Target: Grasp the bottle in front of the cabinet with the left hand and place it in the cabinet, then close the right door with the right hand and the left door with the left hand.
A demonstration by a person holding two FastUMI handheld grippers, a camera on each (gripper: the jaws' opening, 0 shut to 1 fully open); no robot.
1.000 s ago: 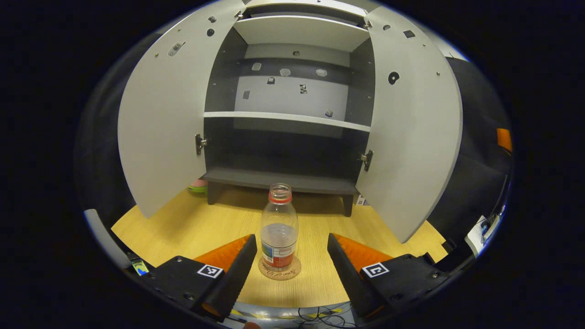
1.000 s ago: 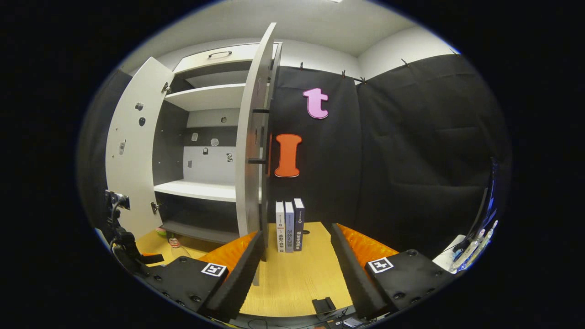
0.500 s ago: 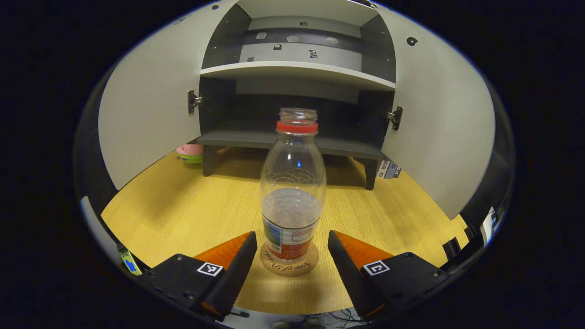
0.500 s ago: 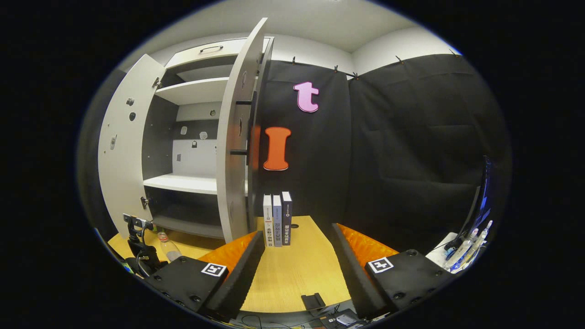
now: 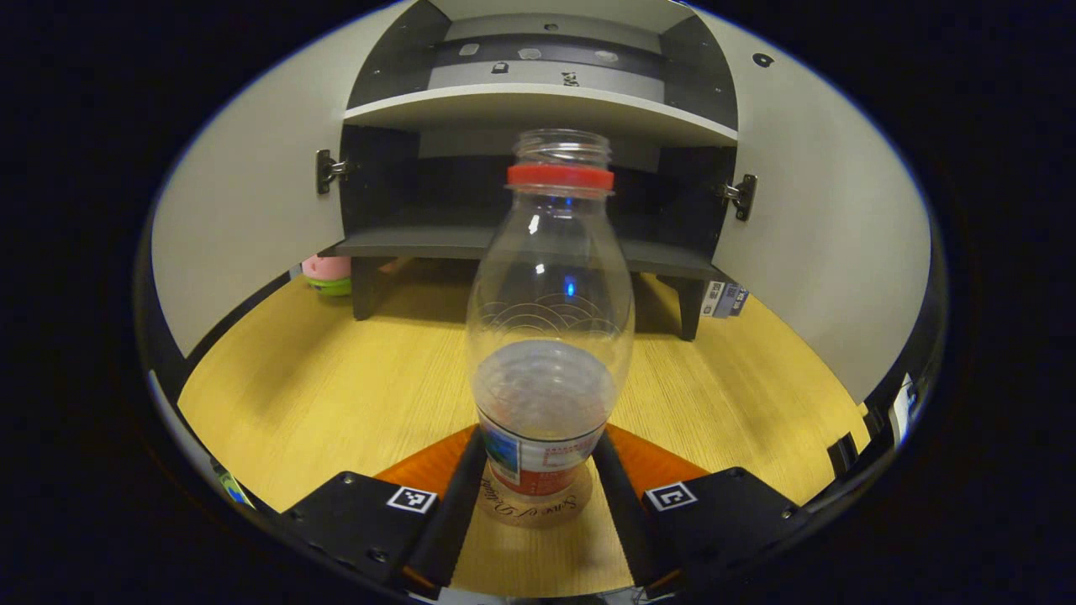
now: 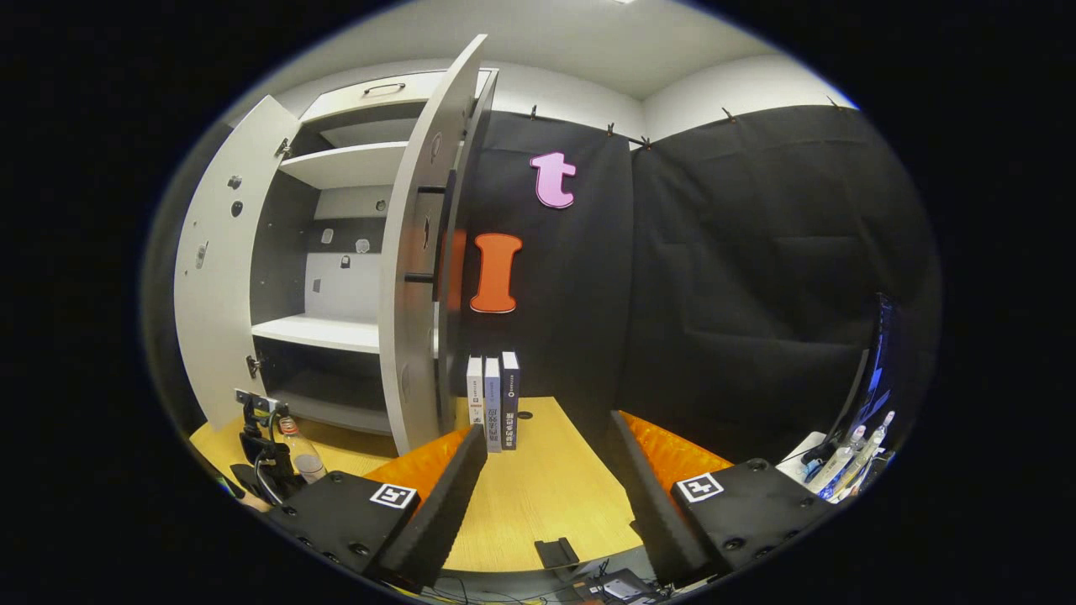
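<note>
Yellow wood-grain desk (image 5: 336, 395) in the left gripper view carries the clear plastic red-collared bottle (image 5: 551, 319), upright before the open grey cabinet (image 5: 538, 244), left gripper (image 5: 538, 504) fingers clamped on its base, unlifted, while in the right gripper view the right gripper (image 6: 546, 496) hangs fingers apart, both doors unclosed.
</note>
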